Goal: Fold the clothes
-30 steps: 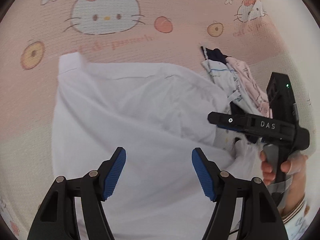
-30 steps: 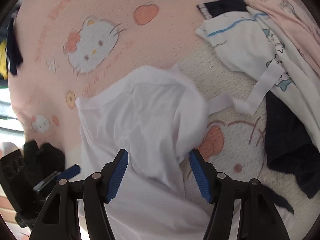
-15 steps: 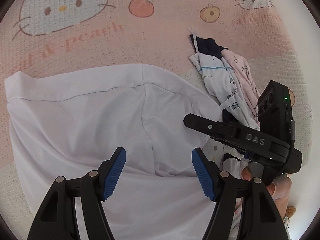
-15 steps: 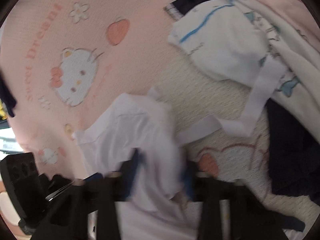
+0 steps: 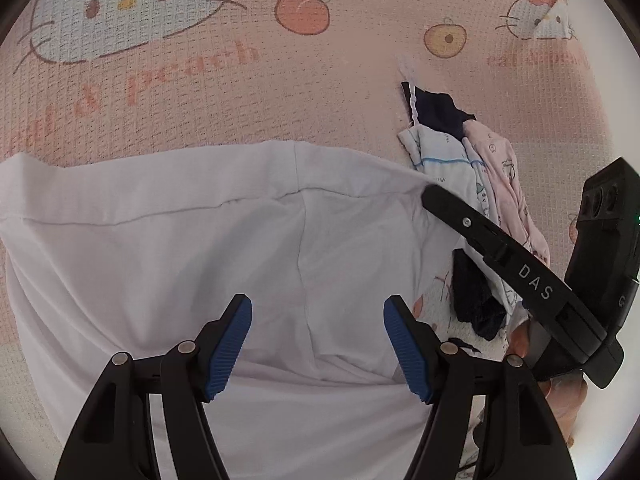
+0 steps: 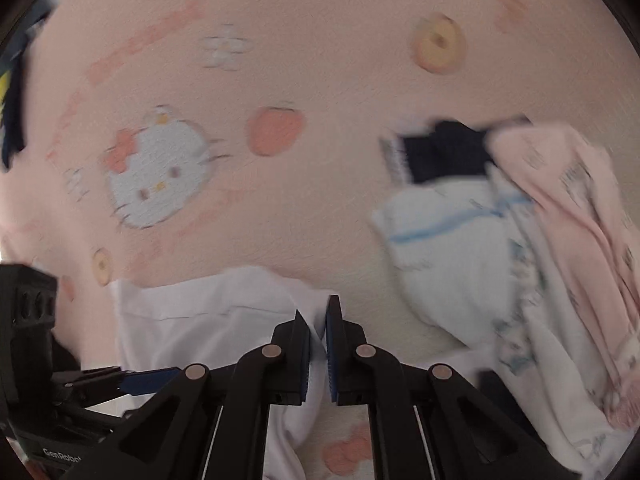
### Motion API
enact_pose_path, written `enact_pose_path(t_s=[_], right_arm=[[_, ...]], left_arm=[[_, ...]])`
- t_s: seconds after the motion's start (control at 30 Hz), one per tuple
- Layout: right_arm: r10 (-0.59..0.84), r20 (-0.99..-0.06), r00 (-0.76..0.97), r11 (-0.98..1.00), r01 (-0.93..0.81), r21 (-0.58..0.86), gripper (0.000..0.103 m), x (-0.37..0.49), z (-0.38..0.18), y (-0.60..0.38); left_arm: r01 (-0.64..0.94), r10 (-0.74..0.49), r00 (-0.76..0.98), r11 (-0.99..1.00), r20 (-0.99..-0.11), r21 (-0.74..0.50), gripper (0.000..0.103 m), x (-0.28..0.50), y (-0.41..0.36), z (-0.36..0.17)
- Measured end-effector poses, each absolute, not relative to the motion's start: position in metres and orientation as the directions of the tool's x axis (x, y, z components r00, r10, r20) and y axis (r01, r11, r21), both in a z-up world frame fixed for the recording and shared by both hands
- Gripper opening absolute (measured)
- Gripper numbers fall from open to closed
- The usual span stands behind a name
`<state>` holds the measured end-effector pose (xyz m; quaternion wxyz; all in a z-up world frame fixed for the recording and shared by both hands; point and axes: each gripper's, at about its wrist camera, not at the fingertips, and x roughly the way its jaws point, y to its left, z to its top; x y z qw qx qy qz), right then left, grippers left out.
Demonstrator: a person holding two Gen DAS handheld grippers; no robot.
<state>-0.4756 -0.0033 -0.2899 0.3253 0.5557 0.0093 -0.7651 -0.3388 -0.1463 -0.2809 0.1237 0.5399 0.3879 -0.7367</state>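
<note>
My right tongs (image 6: 318, 334) have just closed, pinching the white shirt's (image 5: 200, 248) edge. My left tongs (image 5: 318, 344) hang open above the shirt, gripping nothing.

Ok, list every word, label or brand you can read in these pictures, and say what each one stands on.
"DAS": on the right gripper, along its black finger.
"GenRobo", cut off by the frame edge: on the left gripper body, seen from the right wrist.
"& peach": printed on the pink blanket; the words before it are unclear.
Other blanket lettering: too blurred.
</note>
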Motion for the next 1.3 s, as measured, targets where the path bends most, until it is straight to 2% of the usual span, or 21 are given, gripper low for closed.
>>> enact_pose_path(t_s=[0.1,0.33,0.4,0.43,0.47,0.53,0.63,0.7,0.83,1.03,1.17,1.3], right_arm=[[-0.449,-0.877,-0.17,-0.829,0.446,0.338,0.005,-0.482,-0.298,0.006],[-0.481,-0.865,-0.142,-0.799,0.477,0.366,0.008,-0.479,-0.282,0.016],[-0.494,-0.859,-0.138,-0.793,0.475,0.38,0.038,-0.478,-0.278,0.017],[-0.5,-0.856,-0.13,-0.794,0.464,0.393,0.064,-0.478,-0.278,0.02],[-0.517,-0.847,-0.122,-0.791,0.448,0.418,0.068,-0.479,-0.276,0.023],[-0.551,-0.828,-0.105,-0.788,0.393,0.474,0.068,-0.482,-0.277,0.03],[-0.595,-0.802,-0.056,-0.771,0.322,0.549,0.068,-0.484,-0.282,0.028],[-0.611,-0.79,-0.057,-0.766,0.296,0.571,0.068,-0.481,-0.281,0.028],[-0.618,-0.786,-0.03,-0.73,0.393,0.559,0.068,-0.47,-0.28,0.019],[-0.533,-0.846,-0.025,-0.671,0.62,0.405,0.072,-0.44,-0.286,-0.004],[-0.548,-0.833,0.071,-0.655,0.583,0.48,0.072,-0.436,-0.3,-0.006],[-0.569,-0.818,0.089,-0.642,0.573,0.509,0.072,-0.431,-0.301,-0.005]], left_arm=[[0.617,0.23,-0.338,-0.677,-0.912,-0.4,0.067,-0.348,-0.144,-0.29],[0.622,0.185,-0.351,-0.687,-0.918,-0.376,0.066,-0.351,-0.136,-0.3],[0.623,0.169,-0.363,-0.687,-0.916,-0.373,0.066,-0.351,-0.136,-0.3],[0.626,0.163,-0.367,-0.685,-0.916,-0.373,0.063,-0.351,-0.136,-0.3],[0.631,0.149,-0.368,-0.685,-0.918,-0.364,0.057,-0.351,-0.136,-0.3],[0.638,0.127,-0.37,-0.686,-0.92,-0.351,0.031,-0.35,-0.136,-0.3],[0.638,0.129,-0.386,-0.678,-0.914,-0.365,0.02,-0.348,-0.137,-0.301],[0.628,0.15,-0.402,-0.672,-0.903,-0.391,0.018,-0.348,-0.138,-0.3],[0.623,0.22,-0.46,-0.61,-0.86,-0.489,0.014,-0.345,-0.144,-0.298],[0.601,0.333,-0.596,-0.419,-0.731,-0.681,0.01,-0.338,-0.16,-0.297],[0.607,0.291,-0.567,-0.486,-0.771,-0.629,0.01,-0.343,-0.162,-0.282],[0.567,0.25,-0.479,-0.644,-0.841,-0.514,0.012,-0.35,-0.159,-0.263]])
